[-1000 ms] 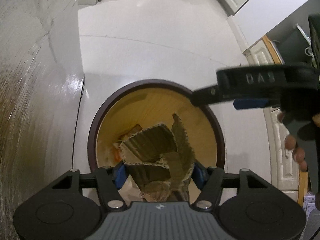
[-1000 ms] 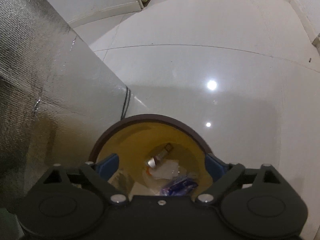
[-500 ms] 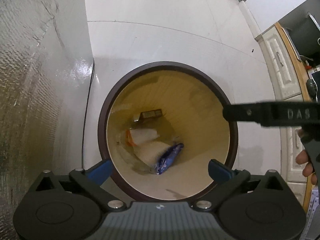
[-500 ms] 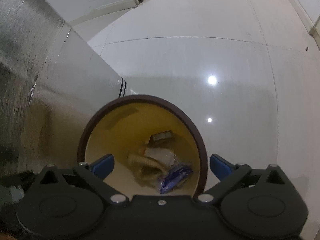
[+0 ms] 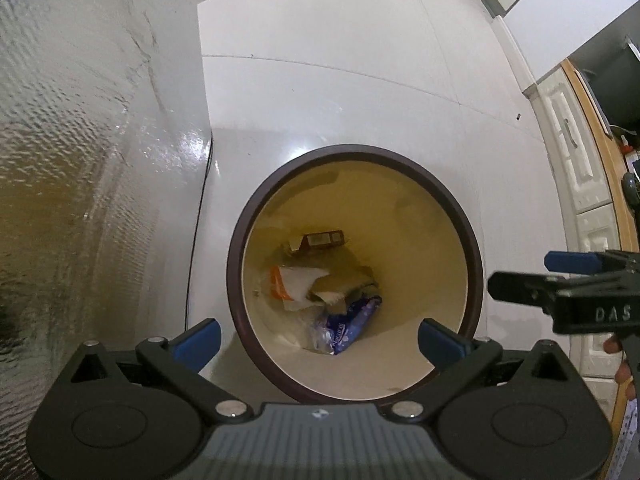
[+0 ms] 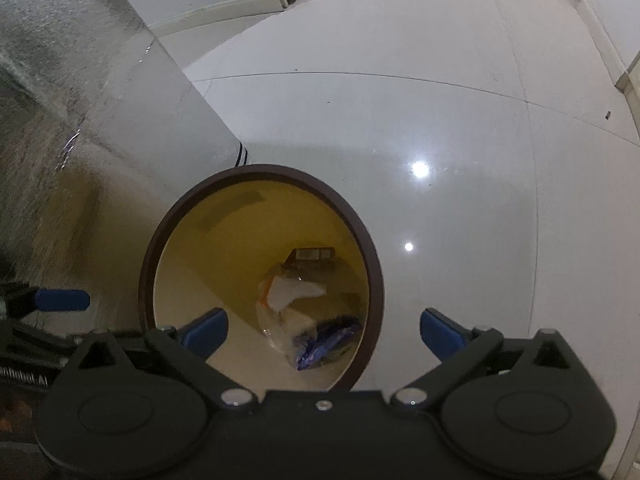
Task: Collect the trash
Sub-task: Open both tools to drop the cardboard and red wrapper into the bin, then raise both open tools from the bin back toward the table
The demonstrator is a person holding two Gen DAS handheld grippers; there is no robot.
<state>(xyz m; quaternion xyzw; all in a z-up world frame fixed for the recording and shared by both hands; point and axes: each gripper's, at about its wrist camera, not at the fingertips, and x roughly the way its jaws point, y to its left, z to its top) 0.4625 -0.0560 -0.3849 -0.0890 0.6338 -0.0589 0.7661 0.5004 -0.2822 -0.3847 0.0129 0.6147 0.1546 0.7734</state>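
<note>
A: Which step is this?

B: The drop is done, I judge. The left gripper hangs over the bin with its jaws spread wide and nothing between them; they have just been opening. The right gripper is likewise wide and empty.

A: And the trash?

B: At the bottom of the bin: a blue wrapper on the near side, white paper to its left, a small dark box at the far side.

A: What differs from a second ago?

B: Then the left jaws pinched a piece of cardboard above the bin; now it is gone from them.

A: Next?

B: Probably lift away and look for more litter on the floor.
</note>
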